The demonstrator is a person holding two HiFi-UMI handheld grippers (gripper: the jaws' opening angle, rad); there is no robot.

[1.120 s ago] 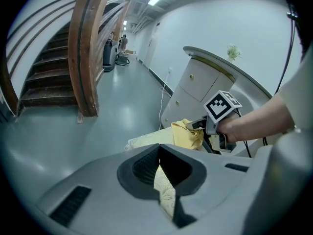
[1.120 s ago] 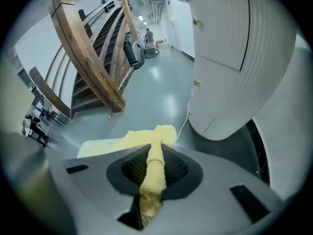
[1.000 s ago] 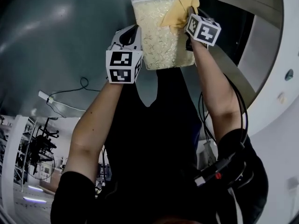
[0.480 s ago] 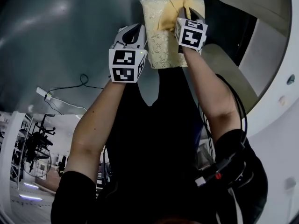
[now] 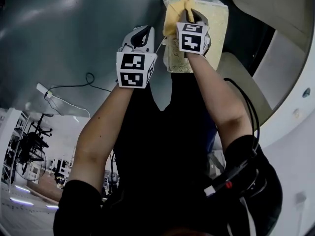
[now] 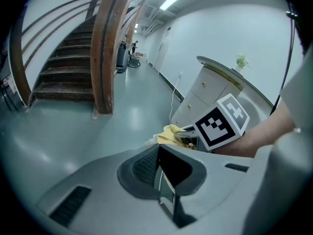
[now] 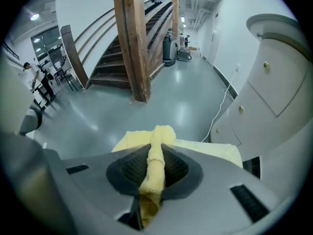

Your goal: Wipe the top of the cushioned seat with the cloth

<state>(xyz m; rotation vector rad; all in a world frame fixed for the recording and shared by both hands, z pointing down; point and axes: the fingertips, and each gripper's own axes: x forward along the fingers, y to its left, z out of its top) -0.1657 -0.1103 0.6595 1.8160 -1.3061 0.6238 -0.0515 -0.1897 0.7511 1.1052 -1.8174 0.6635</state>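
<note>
The cushioned seat has a pale yellow patterned top and stands on the grey floor at the top of the head view. My right gripper is shut on a yellow cloth and holds it down on the seat's left part. In the right gripper view the cloth runs as a pinched strip between the jaws, with the seat just beyond. My left gripper hovers left of the seat over bare floor, shut with nothing in it. The left gripper view shows the cloth beside the right gripper's marker cube.
A curved white cabinet with small brass knobs stands right of the seat. A wooden staircase rises further off across the grey floor. A thin cable lies on the floor to the left. People stand far off at left.
My right gripper has dragged the cloth leftward across the seat top, from its right side to its left part. The left gripper has stayed beside the seat.
</note>
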